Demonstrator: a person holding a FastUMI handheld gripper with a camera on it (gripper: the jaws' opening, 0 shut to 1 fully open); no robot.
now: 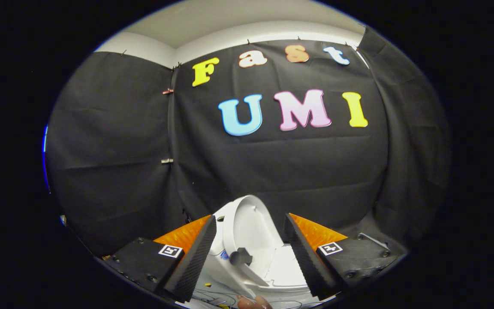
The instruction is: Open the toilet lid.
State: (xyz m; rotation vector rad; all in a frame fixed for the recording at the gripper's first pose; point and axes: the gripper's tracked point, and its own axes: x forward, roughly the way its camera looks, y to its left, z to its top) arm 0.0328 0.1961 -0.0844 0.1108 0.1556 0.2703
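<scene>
Toilet lid [247, 221] stands raised, task apparently complete; gripper [249, 231] fingers spread apart, gripping nothing, the lid between them.

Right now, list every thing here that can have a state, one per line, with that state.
toilet lid: raised, standing upright between the fingers.
toilet: open, rim exposed below the lid.
gripper: open, fingers spread either side of the lid, not touching it.
</scene>
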